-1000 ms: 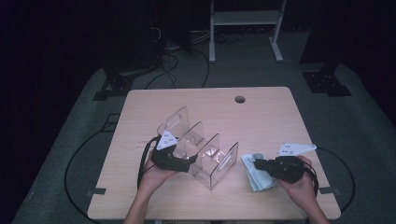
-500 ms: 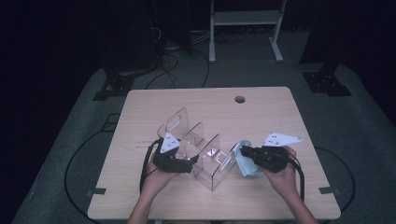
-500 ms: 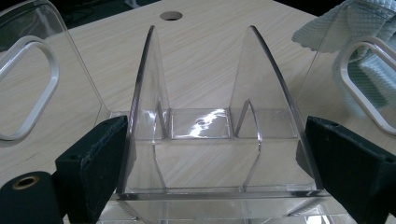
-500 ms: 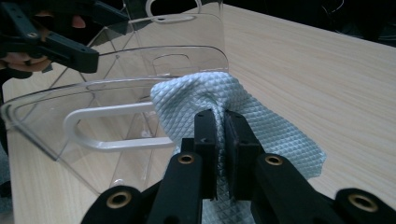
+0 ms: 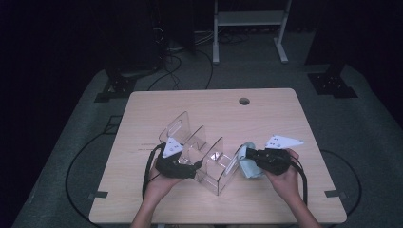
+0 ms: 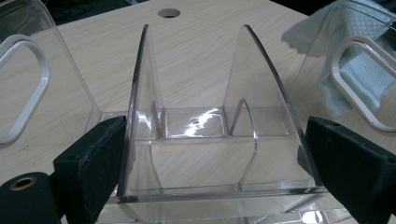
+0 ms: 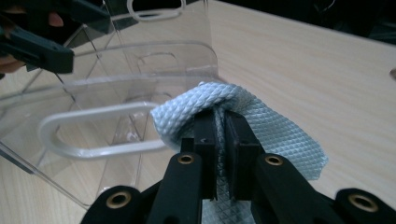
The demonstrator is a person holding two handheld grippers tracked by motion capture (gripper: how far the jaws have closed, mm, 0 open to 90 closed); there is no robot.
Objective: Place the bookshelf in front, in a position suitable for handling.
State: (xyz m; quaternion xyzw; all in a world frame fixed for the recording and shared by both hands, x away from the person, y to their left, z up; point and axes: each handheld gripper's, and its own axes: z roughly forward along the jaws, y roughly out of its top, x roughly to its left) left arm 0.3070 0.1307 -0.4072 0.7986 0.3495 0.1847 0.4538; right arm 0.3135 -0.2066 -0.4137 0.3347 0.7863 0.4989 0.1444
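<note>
The wooden table (image 5: pixel 266 118) carries everything, and the person's hands come in from its near edge so both tools can meet at the middle. Between the two grippers stands the clear acrylic organizer (image 5: pixel 202 152), a rack of slanted dividers with oval handle cut-outs in its end walls; it sits just ahead of the left gripper and immediately to the left of the right one.

The left gripper (image 6: pixel 212 154) straddles the near end of the organizer, its jaws spread wide, one outside each side wall. The left pad looks to lie against the plastic, while the right pad seems to stand a little off it, so this reads as a loose brace rather than a firm clamp. Those jaws have just been closing slightly and easing back, with the organizer between them. The likely purpose is to keep the light rack from sliding when it is pushed from the other side.

The right gripper (image 7: pixel 223 128) has its jaws pinched narrow on a pale blue cloth (image 7: pixel 280 135), which folds over the jaw tips and hangs beside the organizer's right end wall, touching or nearly so. Held bunched like that, the cloth makes a pad, seemingly for wiping the plastic.
</note>
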